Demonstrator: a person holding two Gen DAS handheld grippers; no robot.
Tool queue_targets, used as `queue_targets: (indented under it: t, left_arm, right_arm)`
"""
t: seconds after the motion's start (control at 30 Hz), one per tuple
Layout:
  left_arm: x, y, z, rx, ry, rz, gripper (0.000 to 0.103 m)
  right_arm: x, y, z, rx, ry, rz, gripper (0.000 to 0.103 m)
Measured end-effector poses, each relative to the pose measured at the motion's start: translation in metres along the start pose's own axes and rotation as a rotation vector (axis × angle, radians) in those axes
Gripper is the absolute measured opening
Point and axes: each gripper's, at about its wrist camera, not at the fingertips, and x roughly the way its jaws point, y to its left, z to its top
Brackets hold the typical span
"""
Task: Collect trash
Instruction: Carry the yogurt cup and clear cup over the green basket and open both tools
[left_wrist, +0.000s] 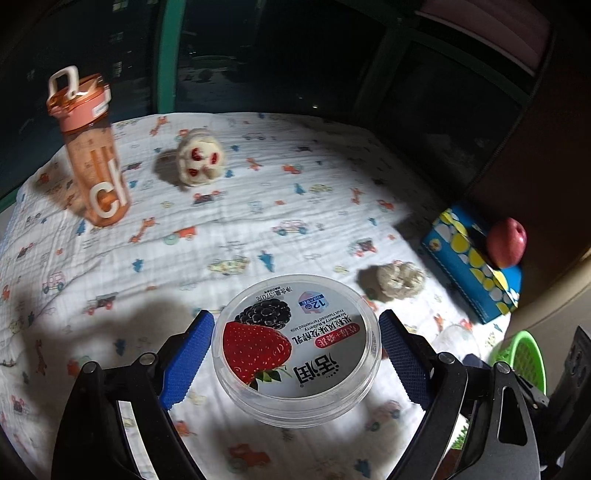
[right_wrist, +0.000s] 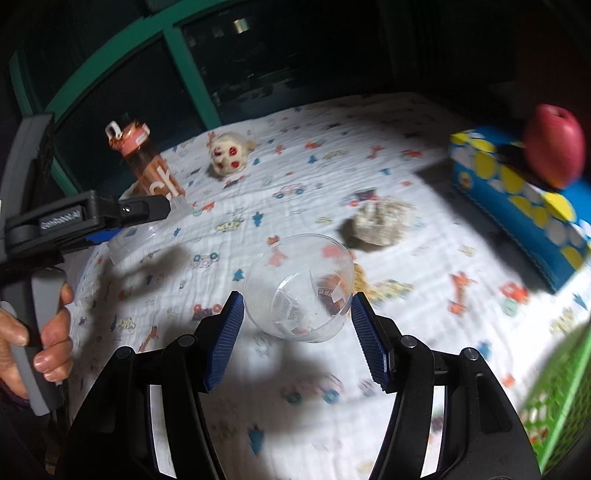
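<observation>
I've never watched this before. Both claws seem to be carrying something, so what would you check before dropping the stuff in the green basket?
1. Left gripper holds the yogurt tub: cannot tell; small gaps show at the pads.
2. Right gripper holds the clear plastic cup: ok.
3. Green basket within sight: ok.
4. Crumpled tissues collected: not ok, on the cloth.
5. Apple left alone on the tissue box: ok.

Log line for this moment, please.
left tool: grips yogurt tub | right tool: grips clear cup | nearby: crumpled wad, green basket
</observation>
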Motion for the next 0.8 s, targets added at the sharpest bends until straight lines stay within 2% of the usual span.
queue_targets:
  t: [0.17,0.33,0.4,0.47,0.8]
  left_arm:
    - [-0.002,-0.046,-0.009,0.066,0.005,-0.051,0.087]
    - [0.000,-0.087,-0.018,0.118,0.022,-0.094,0.087]
    - [0.002,-0.103,-0.021,0.138,0.026,-0.105,0.087]
    - [0.003,-0.120,-0.024,0.159,0.033,-0.123,0.087]
    - [0.009,-0.184,-0.038,0.249,0.061,-0.175,0.087]
  right_arm:
    - [-0.060,-0.057,-0.028,0.097,-0.040,-0.111,0.060]
    - [-0.100,-0.122,-0.054,0.172,-0.008,-0.263,0.060]
    - [-0.114,-0.144,-0.062,0.207,-0.012,-0.275,0.060]
    - [-0.124,-0.167,-0.070,0.228,0.005,-0.355,0.060]
    - [-0.150,-0.241,-0.105,0.334,0.052,-0.442,0.061]
